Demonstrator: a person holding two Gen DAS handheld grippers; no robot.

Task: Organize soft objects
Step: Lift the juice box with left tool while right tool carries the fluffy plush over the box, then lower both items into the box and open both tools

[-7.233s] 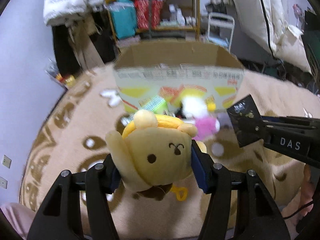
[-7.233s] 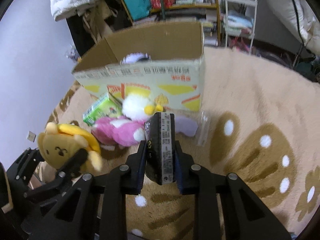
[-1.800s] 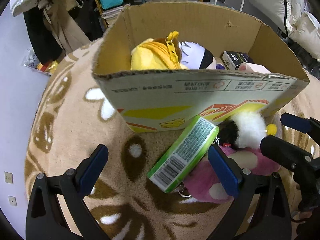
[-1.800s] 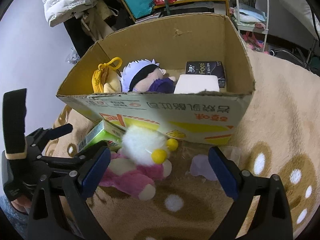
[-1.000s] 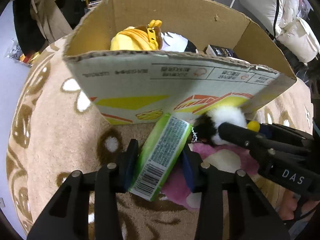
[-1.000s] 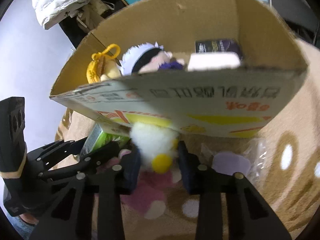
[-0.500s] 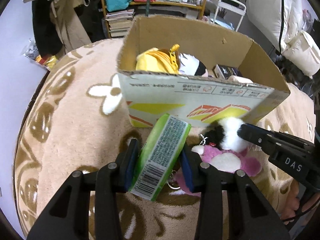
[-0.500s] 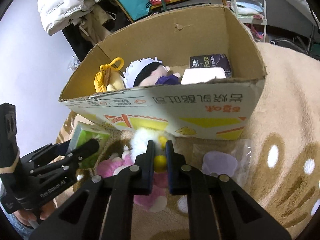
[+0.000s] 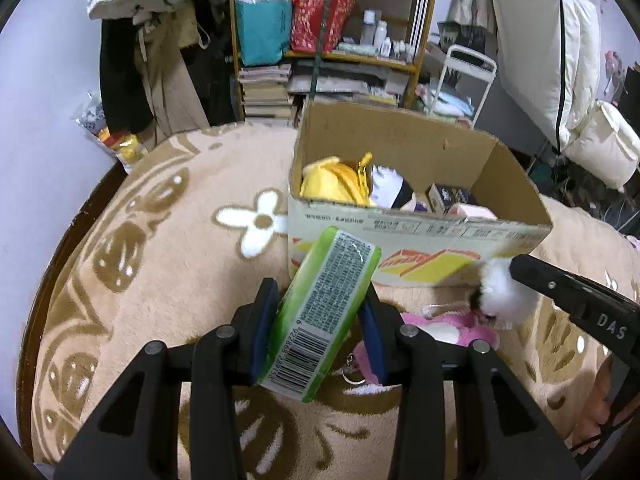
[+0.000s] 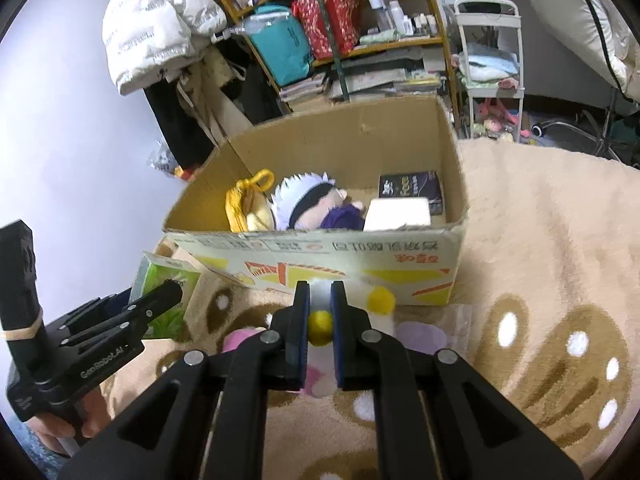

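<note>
My left gripper (image 9: 318,300) is shut on a green tissue pack (image 9: 324,312), held tilted above the beige rug, in front of the cardboard box (image 9: 400,232). My right gripper (image 10: 320,308) is shut on a yellow ball of the pink and white plush toy (image 10: 320,324). Its white fluffy head (image 9: 504,300) sits at the right gripper's tip and its pink body (image 9: 452,330) trails low beside the left gripper. In the box lie a yellow plush (image 10: 248,208), a white-haired doll (image 10: 308,200), a black pack (image 10: 412,188) and a white pack (image 10: 396,214).
A clear bag with a purple piece (image 10: 424,334) lies on the rug (image 10: 540,260) by the box's right front corner. Behind the box stand cluttered shelves (image 9: 332,40), a white trolley (image 10: 492,60) and hanging coats (image 9: 160,60). A hand (image 10: 68,424) holds the left gripper.
Both grippers have risen and pulled back from the box, the left with the green pack. The right jaws have shut from wide around the plush to a narrow pinch on its yellow ball.
</note>
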